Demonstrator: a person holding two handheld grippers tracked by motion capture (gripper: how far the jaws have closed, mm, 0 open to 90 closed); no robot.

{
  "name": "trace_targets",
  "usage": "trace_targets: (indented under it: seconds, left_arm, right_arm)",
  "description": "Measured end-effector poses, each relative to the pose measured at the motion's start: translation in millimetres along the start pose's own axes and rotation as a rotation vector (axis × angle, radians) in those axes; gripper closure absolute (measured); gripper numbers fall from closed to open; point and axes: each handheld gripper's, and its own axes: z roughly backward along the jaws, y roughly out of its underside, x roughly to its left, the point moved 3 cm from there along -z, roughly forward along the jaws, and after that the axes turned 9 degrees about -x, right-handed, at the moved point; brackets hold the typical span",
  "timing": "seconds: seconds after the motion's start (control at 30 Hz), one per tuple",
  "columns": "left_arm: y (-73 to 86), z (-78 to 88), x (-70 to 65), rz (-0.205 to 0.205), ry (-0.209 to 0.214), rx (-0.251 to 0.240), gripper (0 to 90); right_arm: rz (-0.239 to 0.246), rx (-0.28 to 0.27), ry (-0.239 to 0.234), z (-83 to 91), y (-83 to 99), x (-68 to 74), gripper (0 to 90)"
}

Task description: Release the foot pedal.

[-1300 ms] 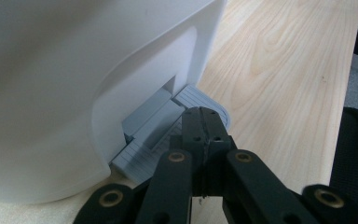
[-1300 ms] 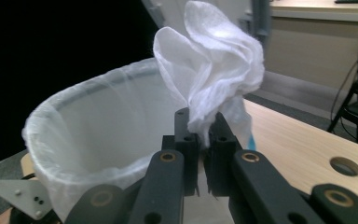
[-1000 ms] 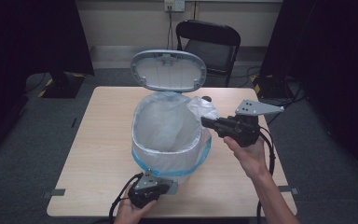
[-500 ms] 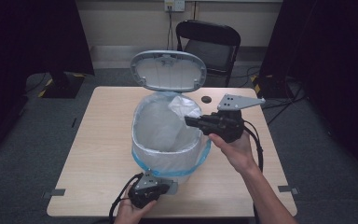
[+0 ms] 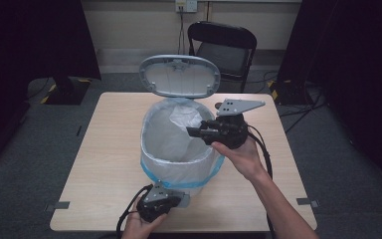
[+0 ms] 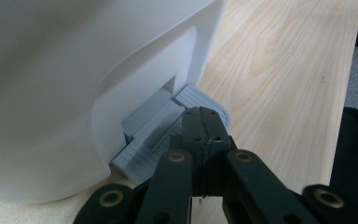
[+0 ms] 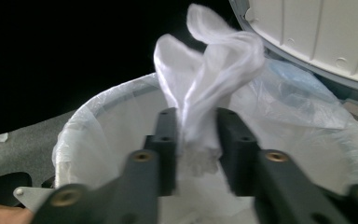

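A white pedal bin [image 5: 179, 167] lined with a clear bag [image 7: 303, 100] stands mid-table, and its grey lid [image 5: 179, 75] is up. My left gripper [image 6: 205, 122] is shut, with its tips pressed down on the bin's grey pedal [image 6: 142, 154]; from above, the left gripper [image 5: 179, 200] sits at the bin's front base. My right gripper [image 7: 196, 119] hovers over the bin's mouth, shut on a crumpled white tissue [image 7: 205, 65] that sticks up between its jaws. In the high view the right gripper [image 5: 191, 132] reaches in over the bin's right rim.
The wooden table [image 5: 109, 149] has bare surface to the left and right of the bin. A black folding chair [image 5: 221, 50] stands behind the table's far edge. Cables trail from both grippers toward the front edge.
My right gripper has carried the tissue leftward from beside the bin's right rim to over its mouth. The left gripper has stayed on the pedal and the lid has stayed up.
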Motion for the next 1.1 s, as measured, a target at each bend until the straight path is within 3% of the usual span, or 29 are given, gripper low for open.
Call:
trace_targets:
  seconds: [0.13,0.23,0.5,0.63,0.83,1.1]
  left_arm:
    - [0.0,0.0,-0.1,-0.001,0.000,0.000,90.0]
    - [-0.1,0.1,0.0,0.001,0.001,0.000,90.0]
    - [-0.2,0.2,-0.1,0.000,0.000,0.000,90.0]
    - [-0.4,0.2,-0.4,-0.001,-0.001,0.001,90.0]
    - [-0.4,0.3,-0.2,-0.001,0.001,0.000,90.0]
    - [-0.4,0.3,-0.4,-0.001,-0.001,0.002,90.0]
  right_arm:
    - [0.004,0.010,0.013,-3.0,1.3,-0.2,50.1]
    - [0.035,0.020,0.017,-4.0,1.5,2.4,40.8]
    - [0.017,-0.006,0.035,4.2,0.1,-1.0,38.4]
    - [-0.002,-0.029,0.063,16.7,1.3,-6.1,39.1]
    - [-0.026,-0.050,0.115,49.3,11.4,-16.0,41.7]
    - [-0.087,-0.067,0.249,87.4,37.9,-40.1,39.9]
